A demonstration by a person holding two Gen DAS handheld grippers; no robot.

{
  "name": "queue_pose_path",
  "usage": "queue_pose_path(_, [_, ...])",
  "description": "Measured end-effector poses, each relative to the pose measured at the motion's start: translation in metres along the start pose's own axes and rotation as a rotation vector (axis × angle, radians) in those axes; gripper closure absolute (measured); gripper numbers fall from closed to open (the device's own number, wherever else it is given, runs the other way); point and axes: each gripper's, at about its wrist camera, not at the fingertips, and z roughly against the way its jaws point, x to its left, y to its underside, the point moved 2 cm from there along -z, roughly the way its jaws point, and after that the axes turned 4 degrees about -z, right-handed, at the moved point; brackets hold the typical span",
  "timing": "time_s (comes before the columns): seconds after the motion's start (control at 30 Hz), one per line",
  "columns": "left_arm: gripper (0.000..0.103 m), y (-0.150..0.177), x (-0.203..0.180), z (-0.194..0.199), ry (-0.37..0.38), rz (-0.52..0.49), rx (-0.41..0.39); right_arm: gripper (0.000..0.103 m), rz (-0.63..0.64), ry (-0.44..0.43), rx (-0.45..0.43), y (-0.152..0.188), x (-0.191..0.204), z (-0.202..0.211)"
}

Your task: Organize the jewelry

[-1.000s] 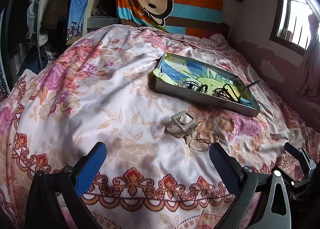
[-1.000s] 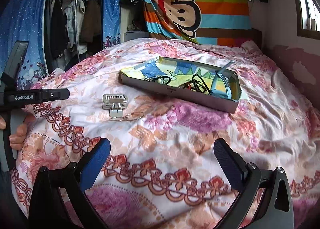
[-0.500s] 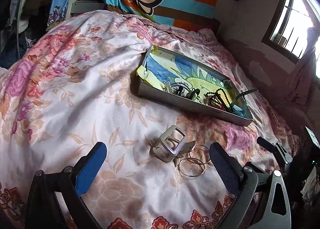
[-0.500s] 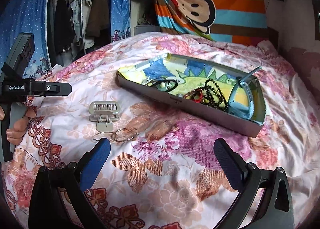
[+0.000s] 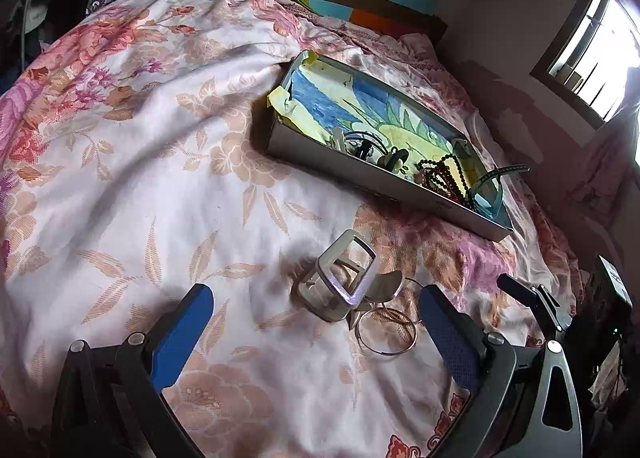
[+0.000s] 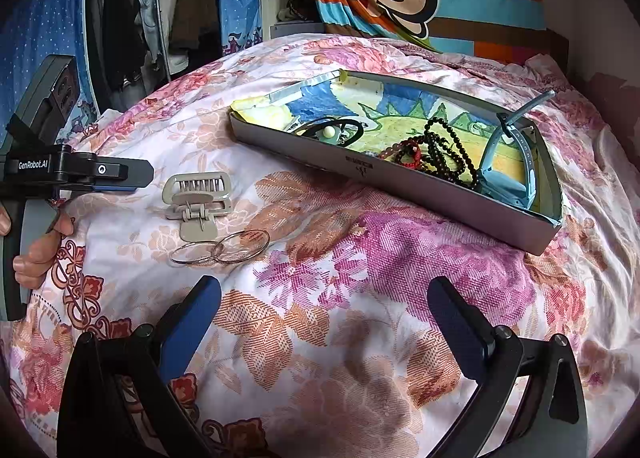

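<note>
Closer now, both wide-open grippers face the hair clip, handle toward hoops.

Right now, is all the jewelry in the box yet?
Partly. The black bead necklace and red bead bracelet lie in the grey tray. Both grippers, left and right, are open and empty. The beige hair clip and two thin metal hoops remain on the bedspread.

Black-framed grippers are showing blue-padded fingers and silver pivot screws. The left gripper is wearing white "GenRobot.AI" lettering, a person's hand wrapping its grey handle.
</note>
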Motion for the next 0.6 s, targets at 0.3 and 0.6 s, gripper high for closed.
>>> queue_pose_path(0.3, [0.000, 0.001, -0.009, -0.009, 0.005, -0.045, 0.038, 0.002, -0.009, 0.013, 0.009, 0.000, -0.002, -0.002])
queue_pose_path(0.6, [0.009, 0.002, -0.018, -0.020, -0.024, -0.096, 0.063, 0.004, -0.019, 0.010, -0.016, -0.006, -0.004, 0.004])
